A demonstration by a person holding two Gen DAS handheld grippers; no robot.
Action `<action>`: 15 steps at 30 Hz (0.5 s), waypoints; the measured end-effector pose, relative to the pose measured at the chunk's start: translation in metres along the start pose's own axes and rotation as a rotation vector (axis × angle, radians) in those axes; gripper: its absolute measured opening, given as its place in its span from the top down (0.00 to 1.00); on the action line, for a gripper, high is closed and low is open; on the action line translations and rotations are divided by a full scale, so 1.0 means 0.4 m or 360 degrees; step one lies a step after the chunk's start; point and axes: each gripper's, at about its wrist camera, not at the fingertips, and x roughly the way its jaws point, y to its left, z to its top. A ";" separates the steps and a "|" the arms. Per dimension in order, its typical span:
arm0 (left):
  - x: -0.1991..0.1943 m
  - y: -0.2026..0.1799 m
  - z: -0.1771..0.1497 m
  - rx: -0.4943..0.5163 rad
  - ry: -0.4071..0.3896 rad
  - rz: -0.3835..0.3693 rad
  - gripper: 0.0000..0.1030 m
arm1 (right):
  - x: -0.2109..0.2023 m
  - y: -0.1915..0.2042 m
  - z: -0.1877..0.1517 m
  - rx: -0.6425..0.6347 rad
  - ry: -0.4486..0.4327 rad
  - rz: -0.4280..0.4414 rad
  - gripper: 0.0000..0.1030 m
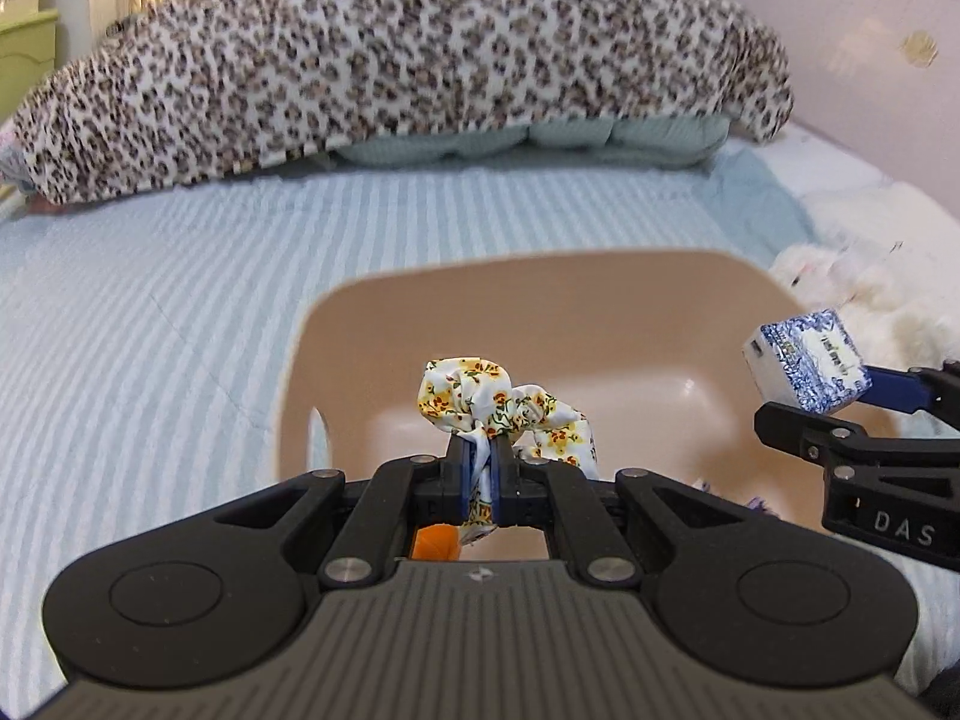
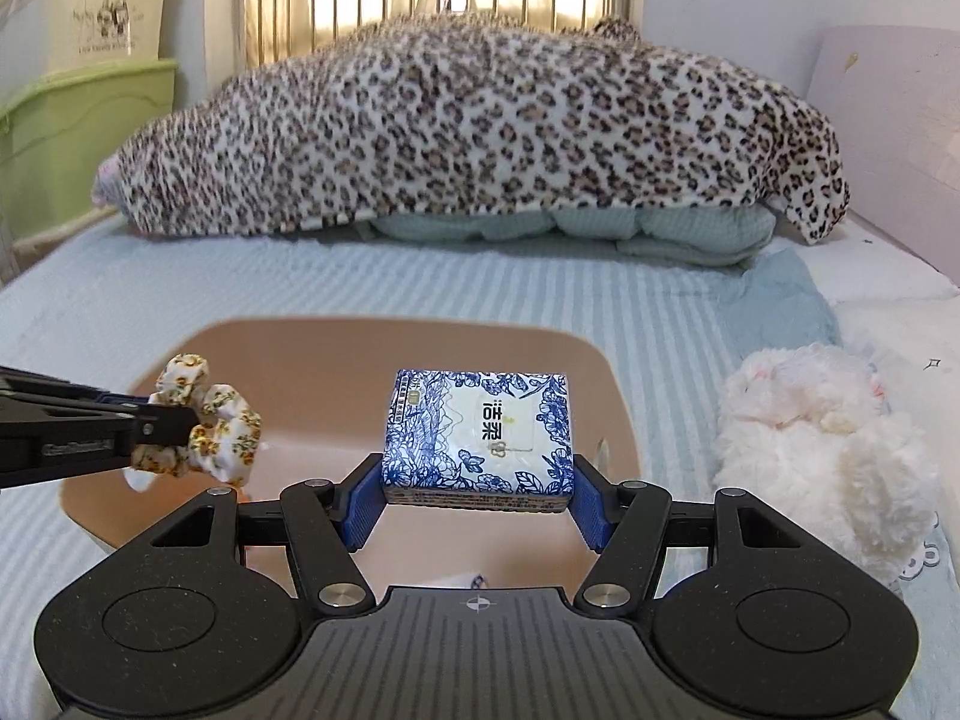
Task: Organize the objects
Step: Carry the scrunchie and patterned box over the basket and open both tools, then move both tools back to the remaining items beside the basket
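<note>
A tan plastic bin (image 1: 540, 294) (image 2: 384, 348) sits on the blue striped bed. My left gripper (image 1: 478, 450) is shut on a floral yellow-and-white scrunchie (image 1: 480, 396) and holds it above the bin; both show at the left of the right wrist view, gripper (image 2: 174, 420) and scrunchie (image 2: 222, 426). My right gripper (image 2: 477, 501) is shut on a blue-and-white tissue pack (image 2: 480, 432) above the bin; it shows at the right of the left wrist view (image 1: 804, 360). Something orange (image 1: 435, 540) lies in the bin below the left gripper.
A leopard-print blanket (image 2: 480, 126) is heaped across the far side of the bed over a pale green quilt (image 2: 660, 228). A white plush toy (image 2: 822, 444) lies right of the bin. Green and cream storage boxes (image 2: 78, 108) stand at the left.
</note>
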 end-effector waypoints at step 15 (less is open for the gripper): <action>-0.062 -0.011 -0.036 0.0011 -0.0004 -0.0003 0.25 | -0.022 -0.003 -0.042 0.0010 0.0044 0.0023 0.23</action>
